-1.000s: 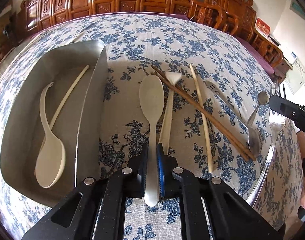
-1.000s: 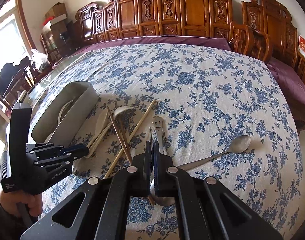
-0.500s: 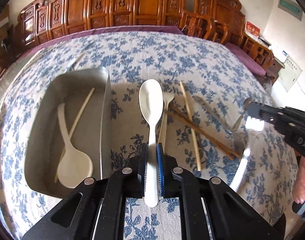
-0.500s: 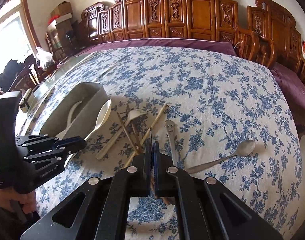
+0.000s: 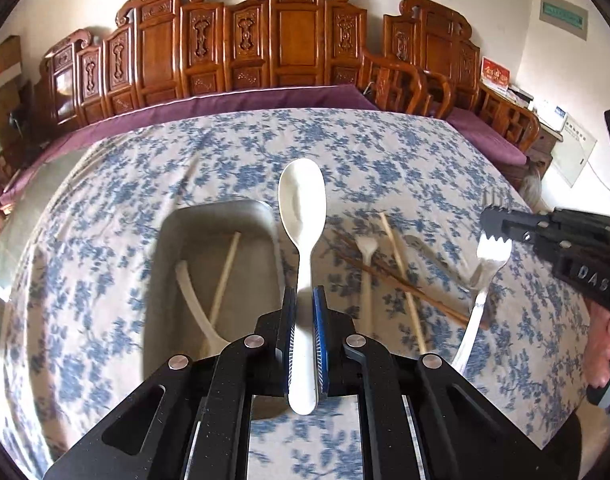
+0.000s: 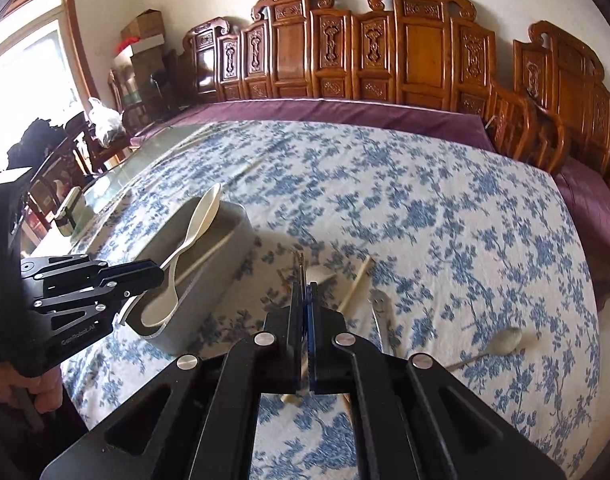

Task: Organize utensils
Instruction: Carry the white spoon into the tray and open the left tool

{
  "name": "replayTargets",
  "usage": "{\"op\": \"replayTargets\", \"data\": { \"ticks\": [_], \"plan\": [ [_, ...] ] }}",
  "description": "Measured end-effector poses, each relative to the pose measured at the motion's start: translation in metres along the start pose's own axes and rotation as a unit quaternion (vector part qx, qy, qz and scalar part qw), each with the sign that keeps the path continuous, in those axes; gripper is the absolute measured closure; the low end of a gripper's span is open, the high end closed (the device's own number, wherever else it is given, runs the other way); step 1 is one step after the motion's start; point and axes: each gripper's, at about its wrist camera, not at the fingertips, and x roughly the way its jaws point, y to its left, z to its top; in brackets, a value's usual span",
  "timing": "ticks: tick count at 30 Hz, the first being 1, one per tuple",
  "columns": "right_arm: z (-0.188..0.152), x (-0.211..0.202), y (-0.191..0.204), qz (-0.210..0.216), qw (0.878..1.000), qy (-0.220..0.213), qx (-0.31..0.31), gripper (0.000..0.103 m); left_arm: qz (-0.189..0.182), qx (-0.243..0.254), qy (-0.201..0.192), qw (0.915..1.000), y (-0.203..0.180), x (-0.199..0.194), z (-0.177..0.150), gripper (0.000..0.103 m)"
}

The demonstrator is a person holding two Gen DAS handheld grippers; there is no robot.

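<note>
My left gripper (image 5: 303, 292) is shut on the handle of a white spoon (image 5: 301, 208), held in the air with its bowl over the far right edge of the grey tray (image 5: 165, 240). The right wrist view shows that gripper (image 6: 157, 272) and spoon (image 6: 201, 220) above the tray (image 6: 209, 300). My right gripper (image 5: 495, 220) is shut on a metal fork (image 5: 487, 260) just below its head, off the cloth. In its own view the right gripper (image 6: 305, 284) shows only the fork tines (image 6: 301, 258), edge-on.
Inside the tray lie another white spoon (image 5: 193, 292) and a pale chopstick (image 5: 225, 272). On the floral tablecloth lie brown chopsticks (image 5: 389, 276), a pale chopstick (image 5: 401, 268), a white fork (image 5: 365, 248), a smiley-handled utensil (image 6: 379, 304) and a metal spoon (image 6: 505, 340). Carved wooden chairs line the far side.
Both grippers have risen from the table. The white spoon went up and toward the tray with the left one; the metal fork came up off the cloth with the right one.
</note>
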Motion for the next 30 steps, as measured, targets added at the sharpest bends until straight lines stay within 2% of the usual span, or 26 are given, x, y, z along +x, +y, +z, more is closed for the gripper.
{"op": "replayTargets", "data": {
  "ticks": [7, 16, 30],
  "plan": [
    [0.020, 0.008, 0.019, 0.009, 1.000, -0.008, -0.010, 0.100, 0.010, -0.004, 0.011, 0.9999, 0.035, 0.012, -0.004, 0.095],
    [0.041, 0.021, 0.043, 0.021, 0.999, -0.013, -0.024, 0.100, -0.001, -0.027, 0.041, 0.9988, 0.067, 0.036, -0.016, 0.095],
    [0.067, 0.036, 0.069, 0.039, 0.998, -0.019, -0.036, 0.100, -0.003, -0.037, 0.061, 0.9975, 0.082, 0.063, -0.018, 0.095]
  ]
}}
